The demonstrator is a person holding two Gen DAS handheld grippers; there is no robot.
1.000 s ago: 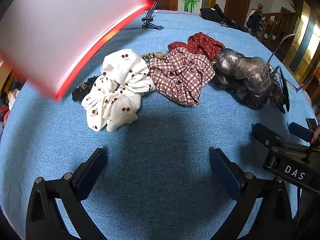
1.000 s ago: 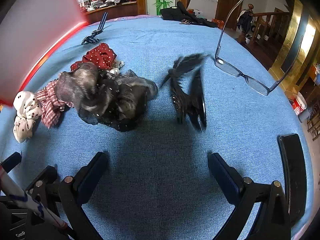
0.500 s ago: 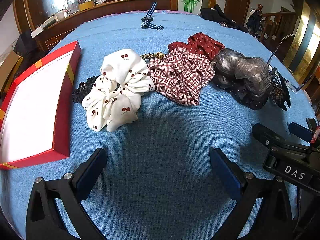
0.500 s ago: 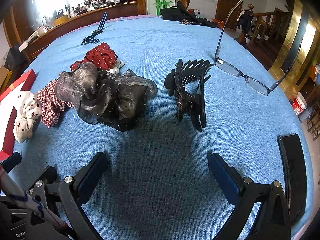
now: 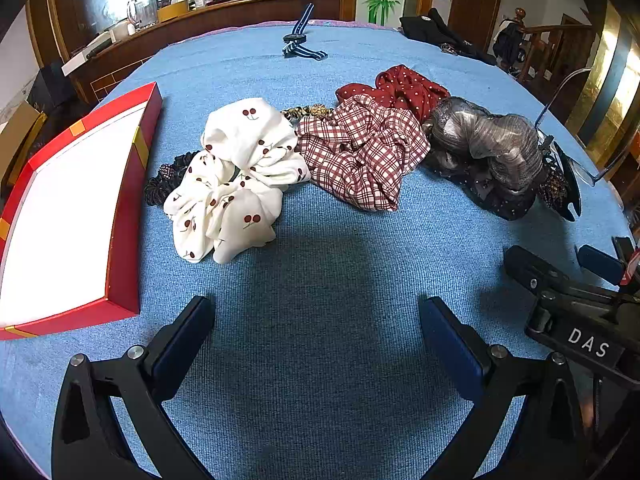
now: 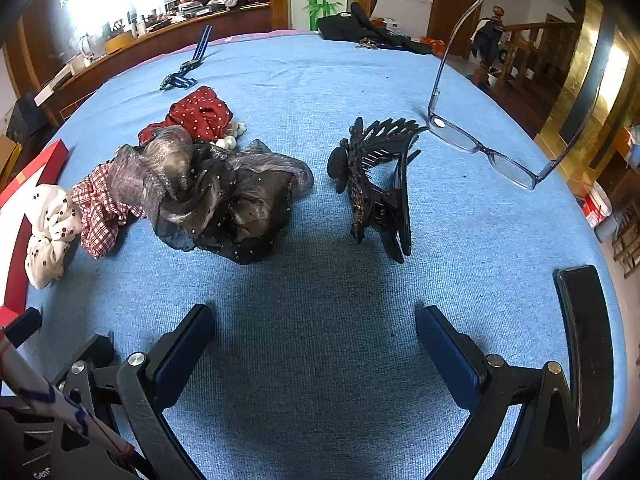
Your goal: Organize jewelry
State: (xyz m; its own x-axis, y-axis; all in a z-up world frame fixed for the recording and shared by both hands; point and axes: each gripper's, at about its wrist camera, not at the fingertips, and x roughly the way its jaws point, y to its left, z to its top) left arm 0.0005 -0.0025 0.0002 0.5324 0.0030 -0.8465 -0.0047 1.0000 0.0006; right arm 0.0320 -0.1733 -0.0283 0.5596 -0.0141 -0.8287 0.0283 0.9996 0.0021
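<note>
Scrunchies lie bunched mid-table, the cherry-print scrunchie (image 5: 236, 184) nearest the red box (image 5: 124, 216) at the left edge. My left gripper (image 5: 316, 344) and right gripper (image 6: 314, 344) both hover spread and empty. Overlapping fabric could drag the plaid scrunchie (image 5: 360, 156) along when I pinch.

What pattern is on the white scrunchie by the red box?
Small dark-red cherries on the white scrunchie, clearest in the left wrist view.
</note>
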